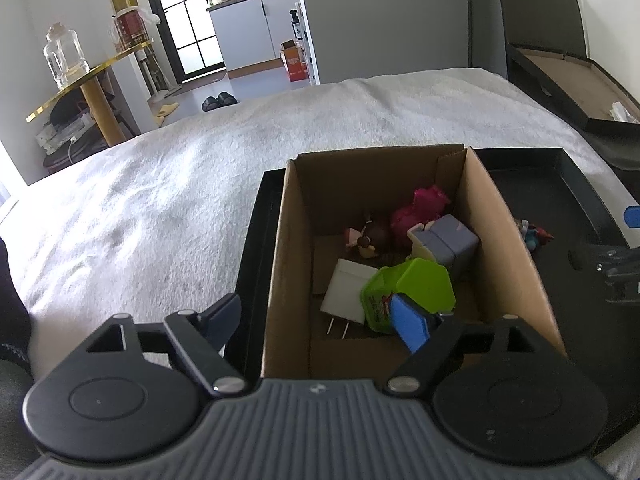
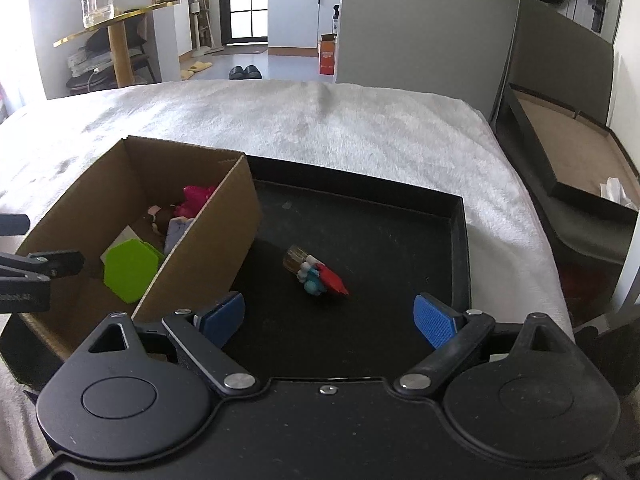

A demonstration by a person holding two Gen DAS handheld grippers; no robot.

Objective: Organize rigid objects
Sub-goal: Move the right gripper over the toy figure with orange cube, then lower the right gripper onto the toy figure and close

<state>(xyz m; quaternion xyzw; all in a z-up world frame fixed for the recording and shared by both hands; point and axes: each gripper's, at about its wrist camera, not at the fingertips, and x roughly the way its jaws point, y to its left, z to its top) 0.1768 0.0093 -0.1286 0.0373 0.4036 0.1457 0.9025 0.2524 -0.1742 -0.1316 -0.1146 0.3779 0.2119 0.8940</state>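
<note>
Both sets of fingers stand apart, nothing between them: left gripper at the near end of the cardboard box, right gripper over the black tray just right of the box. Box sits in the tray's left part, on a white-covered bed. Inside the box: green hexagonal case nearest, white plug left of it, grey block behind, pink toy at the far end. Outside, right of the box on the tray floor, a small figure with red tip lies on its side.

White bed carries a black tray.
</note>
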